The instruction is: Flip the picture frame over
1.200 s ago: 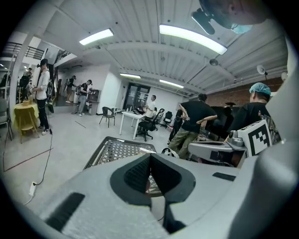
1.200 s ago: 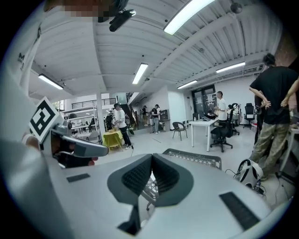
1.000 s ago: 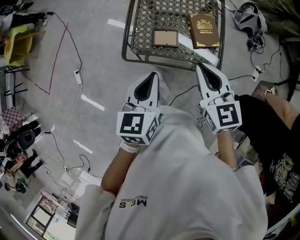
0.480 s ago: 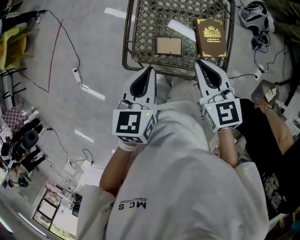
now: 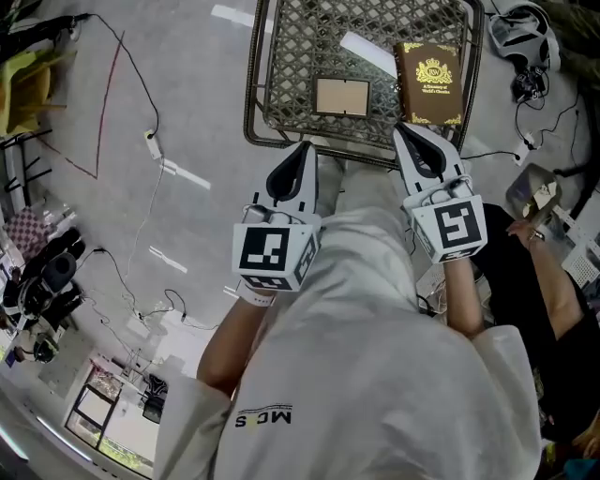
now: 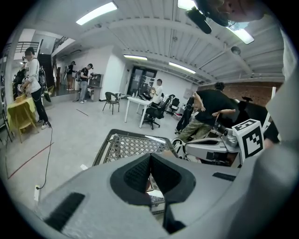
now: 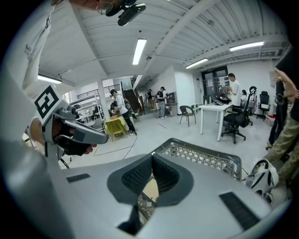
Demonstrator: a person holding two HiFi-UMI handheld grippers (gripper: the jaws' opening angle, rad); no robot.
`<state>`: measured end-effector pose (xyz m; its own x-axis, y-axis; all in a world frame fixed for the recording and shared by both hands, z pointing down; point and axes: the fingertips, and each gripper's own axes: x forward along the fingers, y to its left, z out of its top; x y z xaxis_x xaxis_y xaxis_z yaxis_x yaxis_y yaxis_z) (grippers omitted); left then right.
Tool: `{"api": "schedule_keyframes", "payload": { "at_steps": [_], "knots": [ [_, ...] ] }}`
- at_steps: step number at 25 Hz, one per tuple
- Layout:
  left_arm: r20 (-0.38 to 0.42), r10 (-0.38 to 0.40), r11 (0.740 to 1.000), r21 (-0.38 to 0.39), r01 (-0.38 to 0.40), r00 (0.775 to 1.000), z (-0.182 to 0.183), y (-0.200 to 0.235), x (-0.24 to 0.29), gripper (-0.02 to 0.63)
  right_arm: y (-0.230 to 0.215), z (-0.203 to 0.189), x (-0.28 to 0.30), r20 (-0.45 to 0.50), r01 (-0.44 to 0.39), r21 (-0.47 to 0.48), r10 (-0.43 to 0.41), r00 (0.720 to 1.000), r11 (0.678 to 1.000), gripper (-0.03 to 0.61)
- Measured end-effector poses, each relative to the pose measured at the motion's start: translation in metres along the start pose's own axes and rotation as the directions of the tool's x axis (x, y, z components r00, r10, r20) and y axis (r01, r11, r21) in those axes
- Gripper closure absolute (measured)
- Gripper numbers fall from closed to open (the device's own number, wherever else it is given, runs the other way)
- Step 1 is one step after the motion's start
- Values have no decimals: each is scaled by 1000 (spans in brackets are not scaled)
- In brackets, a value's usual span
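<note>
A: Your left tool (image 5: 307, 146) is pressed together, the two pads meeting at the tip with nothing between them.

B: It's the same on your other side. Your right tool (image 5: 399, 127) is pressed together too, and it carries nothing. Through the hollow behind its tips you only see mesh and a bit of tan.

A: Both tools point forward and down, side by side. From your head camera their tips reach the near rim of the mesh worktop (image 5: 286, 56). I cannot tell how high above it they are.

B: The marker cube (image 5: 274, 255) on your left tool sits just above your wrist.

A: The picture frame (image 5: 341, 97) lies flat on that mesh, close to the near edge, with a tan panel facing up inside a paler border.

B: It is ahead of the gap between your two tools, a little closer to the left one, and neither tool touches it.

A: Just to the right of it, with a gap between them, you have a brown book (image 5: 432, 82) with gold print. It also lies flat, and its near end is close to your right tool's tip.

B: Off the worktop, on the grey floor (image 5: 187, 112), a white and black headset (image 5: 518, 28) lies at the far right.

A: A person in a black shirt (image 5: 553, 300) is close by your right arm
</note>
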<state>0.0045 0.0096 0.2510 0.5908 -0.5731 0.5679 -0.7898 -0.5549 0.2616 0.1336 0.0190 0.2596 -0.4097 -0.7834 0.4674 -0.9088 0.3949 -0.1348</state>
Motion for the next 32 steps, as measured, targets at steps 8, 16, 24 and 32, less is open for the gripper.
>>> {"api": "schedule_keyframes", "payload": {
  "at_steps": [8, 16, 24, 32],
  "knots": [
    [-35, 5, 999, -34, -6, 999, -29, 15, 21, 594, 1, -19, 37, -26, -27, -26, 26, 999, 999, 560],
    [-52, 41, 996, -79, -45, 998, -54, 37, 34, 594, 9, -57, 80, -94, -88, -37, 84, 992, 995, 560],
    [-72, 58, 992, -107, -65, 996, -76, 56, 52, 594, 24, -90, 107, -177, -173, -134, 148, 973, 976, 558],
    [-112, 58, 986, -149, -74, 992, -107, 66, 69, 594, 31, -137, 129, -272, -224, -152, 177, 946, 963, 558]
  ]
}}
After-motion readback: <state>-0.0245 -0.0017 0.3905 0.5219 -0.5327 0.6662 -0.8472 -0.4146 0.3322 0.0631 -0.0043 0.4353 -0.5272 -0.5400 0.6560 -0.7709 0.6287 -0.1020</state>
